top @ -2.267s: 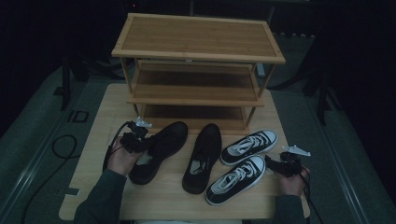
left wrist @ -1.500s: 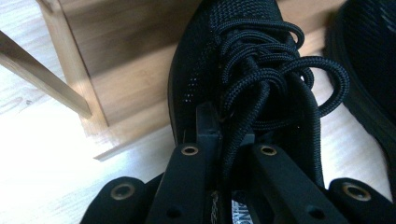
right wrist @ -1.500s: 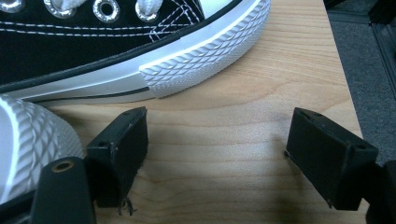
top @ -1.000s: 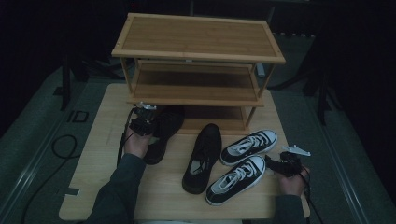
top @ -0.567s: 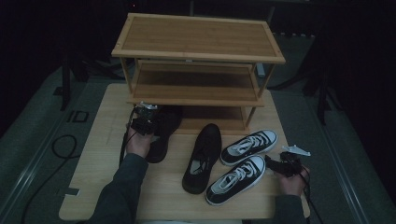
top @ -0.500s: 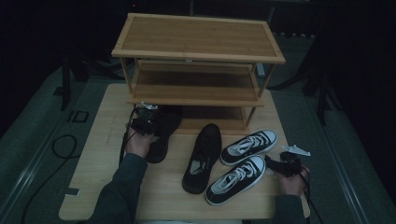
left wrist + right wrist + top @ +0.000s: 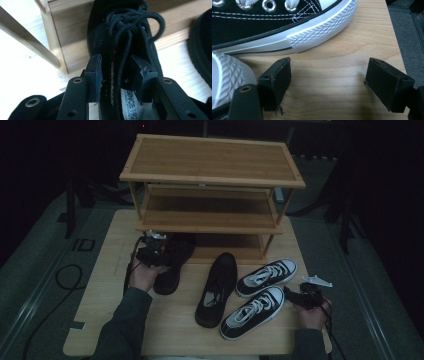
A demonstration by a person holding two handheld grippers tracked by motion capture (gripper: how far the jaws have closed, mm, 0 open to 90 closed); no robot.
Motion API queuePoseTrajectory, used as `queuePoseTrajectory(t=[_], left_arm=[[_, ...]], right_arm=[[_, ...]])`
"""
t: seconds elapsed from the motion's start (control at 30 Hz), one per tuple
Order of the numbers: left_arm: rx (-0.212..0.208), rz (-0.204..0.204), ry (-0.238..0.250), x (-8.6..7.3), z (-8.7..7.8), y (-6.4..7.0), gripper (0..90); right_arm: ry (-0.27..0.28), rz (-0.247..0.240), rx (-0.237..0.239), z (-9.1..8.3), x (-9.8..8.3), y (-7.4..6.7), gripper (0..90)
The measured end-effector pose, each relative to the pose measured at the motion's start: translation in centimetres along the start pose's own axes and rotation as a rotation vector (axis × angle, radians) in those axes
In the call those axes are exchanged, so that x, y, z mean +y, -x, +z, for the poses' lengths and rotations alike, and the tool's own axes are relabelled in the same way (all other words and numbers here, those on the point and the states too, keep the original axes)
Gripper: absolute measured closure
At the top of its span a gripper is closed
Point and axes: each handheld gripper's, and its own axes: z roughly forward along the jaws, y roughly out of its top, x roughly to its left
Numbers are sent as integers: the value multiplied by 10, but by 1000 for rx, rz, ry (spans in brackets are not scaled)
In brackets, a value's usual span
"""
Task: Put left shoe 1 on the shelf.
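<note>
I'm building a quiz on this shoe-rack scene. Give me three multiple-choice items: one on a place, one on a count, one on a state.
1. Where is the toe of the black shoe at the left gripper?
A. on the rack's top
B. on the lowest shelf
C. on the floor

2. How many shoes are in the high view?
A. two
B. three
C. four

3. How do the right gripper's jaws stand?
A. open over bare table
B. shut on a sneaker
C. shut on a lace

Key: 1 B, toe reaches under the middle shelf; 2 C, two black shoes, two sneakers; 3 A, only wood lies between them.
</note>
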Motion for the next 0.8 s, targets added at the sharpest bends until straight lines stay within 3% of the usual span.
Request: queuePoseTrajectory(t=[0.23,0.4,0.8], left_arm=[[-63,6,27,-5,-18,-3,614],[-84,21,38,-12,-29,-5,611],[-139,-14,79,-28,-55,-20,611]], right_arm=[[0,0,0,0,0,0,205],[0,0,0,0,0,0,205],[0,0,0,0,0,0,205]])
